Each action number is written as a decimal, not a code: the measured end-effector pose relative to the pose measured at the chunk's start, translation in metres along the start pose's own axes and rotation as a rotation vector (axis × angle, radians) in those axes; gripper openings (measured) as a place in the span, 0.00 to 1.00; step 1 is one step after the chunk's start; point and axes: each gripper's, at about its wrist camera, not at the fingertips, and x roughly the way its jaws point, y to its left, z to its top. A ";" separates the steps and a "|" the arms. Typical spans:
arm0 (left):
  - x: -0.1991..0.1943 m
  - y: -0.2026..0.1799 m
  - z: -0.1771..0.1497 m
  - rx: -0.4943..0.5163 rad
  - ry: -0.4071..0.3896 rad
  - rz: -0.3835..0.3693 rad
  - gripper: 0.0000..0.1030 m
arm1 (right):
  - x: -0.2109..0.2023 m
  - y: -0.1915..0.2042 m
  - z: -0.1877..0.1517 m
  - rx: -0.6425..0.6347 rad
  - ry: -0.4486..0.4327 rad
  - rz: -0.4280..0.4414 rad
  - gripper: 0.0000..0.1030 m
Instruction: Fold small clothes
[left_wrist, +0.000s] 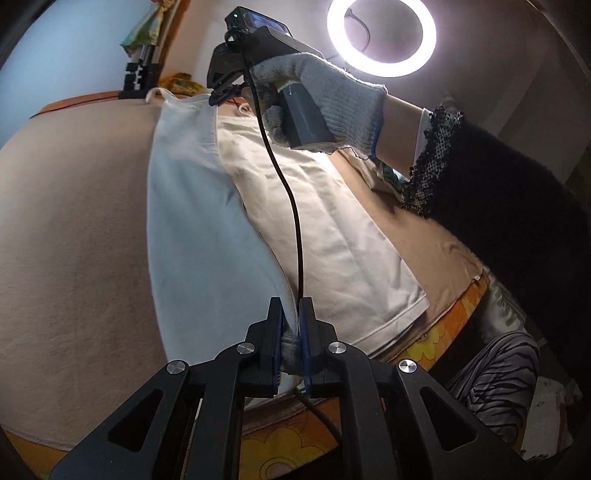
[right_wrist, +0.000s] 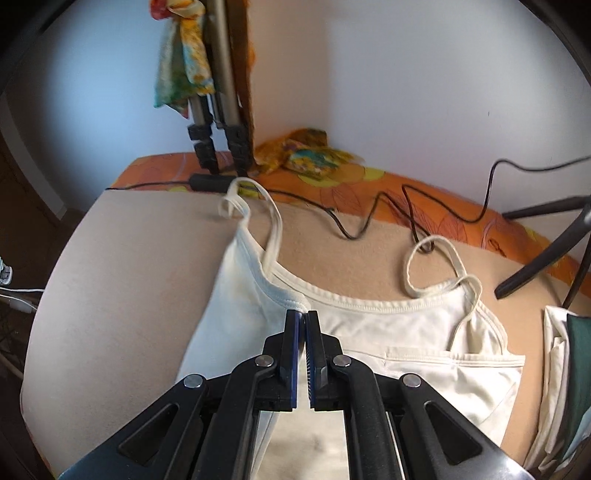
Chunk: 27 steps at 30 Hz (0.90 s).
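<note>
- Beige blanket (right_wrist: 122, 266) lies bare from 8 to 10 o'clock of the top (right_wrist: 369, 332): open passage.
- Cables (right_wrist: 354, 225) cross at 12.
- Tripod legs (right_wrist: 221, 147) stand at 11.
- Stand legs (right_wrist: 535, 266) and folded stack (right_wrist: 561, 369) block 2 to 3.

- A lit ring light (left_wrist: 382, 35) is seen glowing overhead in the left wrist view.
- A beige blanket (right_wrist: 122, 266) is spread flat over an orange floral sheet (right_wrist: 436, 206), whose patterned edge is left showing along the far side.
- Black cables (right_wrist: 373, 218) are trailed in loops across the sheet and onto the blanket's far edge.
- Tripod legs (right_wrist: 218, 110) are stood at the far corner against a pale wall (right_wrist: 406, 74), with a colourful floral cloth (right_wrist: 181, 62) draped over them.
- A second crumpled floral cloth (right_wrist: 303, 153) is left lying on the sheet just beside the tripod.
- Folded fabric (right_wrist: 565, 373) is stacked at the right edge.
</note>
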 end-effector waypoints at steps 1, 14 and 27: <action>0.005 0.000 0.000 -0.003 0.012 0.000 0.07 | 0.004 -0.003 -0.001 0.005 0.006 0.003 0.01; 0.035 -0.006 0.002 -0.014 0.134 -0.011 0.19 | 0.023 -0.018 -0.005 0.028 0.015 0.037 0.34; -0.002 -0.047 0.010 0.135 -0.032 0.017 0.32 | -0.120 -0.112 -0.033 0.127 -0.231 0.169 0.57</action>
